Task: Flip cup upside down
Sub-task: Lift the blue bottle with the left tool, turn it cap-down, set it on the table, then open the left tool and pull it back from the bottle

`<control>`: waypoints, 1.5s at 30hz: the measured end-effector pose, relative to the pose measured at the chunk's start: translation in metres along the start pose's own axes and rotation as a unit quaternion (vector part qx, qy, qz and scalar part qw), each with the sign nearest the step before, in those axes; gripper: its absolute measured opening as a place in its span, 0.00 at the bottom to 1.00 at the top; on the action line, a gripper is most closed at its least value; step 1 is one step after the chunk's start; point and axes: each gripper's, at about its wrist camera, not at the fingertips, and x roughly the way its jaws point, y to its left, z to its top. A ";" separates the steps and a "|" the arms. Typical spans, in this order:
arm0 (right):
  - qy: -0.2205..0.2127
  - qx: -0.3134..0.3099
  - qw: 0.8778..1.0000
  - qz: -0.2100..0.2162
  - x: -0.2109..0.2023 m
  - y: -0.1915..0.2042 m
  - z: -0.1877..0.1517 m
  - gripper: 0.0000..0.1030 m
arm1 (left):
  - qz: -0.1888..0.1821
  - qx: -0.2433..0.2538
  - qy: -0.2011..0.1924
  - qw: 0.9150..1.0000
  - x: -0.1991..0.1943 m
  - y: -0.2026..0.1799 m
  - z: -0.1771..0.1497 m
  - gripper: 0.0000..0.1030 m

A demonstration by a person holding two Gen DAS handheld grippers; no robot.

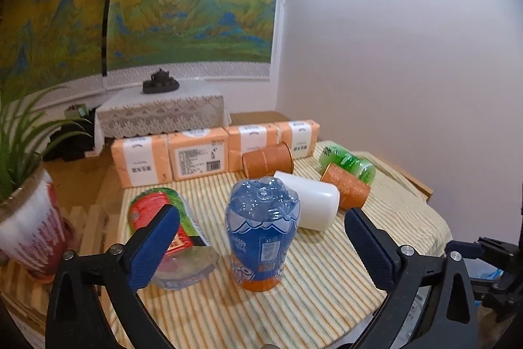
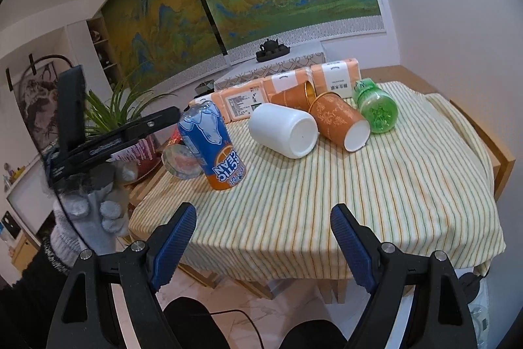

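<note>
left gripper: jaws spread wide, holding nothing; blue ribbed pads on black arms; blue bottle stands between the fingers but untouched. Also seen from the right wrist view, held by a grey-gloved hand.
right gripper: released, empty; hangs off the near table edge, well apart from every object.
table: wooden, covered by a soft cloth with thin green and yellow stripes, draped over the near edge.
tissue packs: row of orange paper-wrapped blocks along the far edge, white labels.
plant pot: white and red, green leaves, left of the table.
blue bottle: plastic bottle part, blue and orange label, standing inverted, bumpy base up; looks already flipped.
red bottle: plastic, red and green label, lying on its side beside the blue one.
white cup: smooth, matte, cylindrical; on its side mid-table, flat base toward the right camera; touches the orange cup.
orange cup: paper, patterned, white base; on its side just beside the white cup.
second orange cup: on its side behind, gold inside.
green bottle: translucent plastic, lying at the far right.
progress: probably early; one piece inverted, cups all lying down, none gripped.
left to do: judged pick a lying cup, turn mouth down, set on the cloth.
</note>
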 end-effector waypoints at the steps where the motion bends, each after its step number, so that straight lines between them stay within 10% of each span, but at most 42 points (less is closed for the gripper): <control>1: -0.001 -0.003 1.000 -0.001 0.000 0.003 0.001 0.79 | 0.006 0.002 -0.006 1.000 -0.007 -0.001 -0.001 0.99; 22: -0.064 -0.060 0.994 -0.063 -0.012 0.049 0.012 0.79 | 0.159 -0.044 -0.048 0.985 -0.120 -0.018 -0.038 0.99; 45: -0.121 -0.082 0.976 -0.159 -0.020 0.065 0.016 0.80 | 0.204 -0.063 -0.058 0.975 -0.140 -0.032 -0.055 0.99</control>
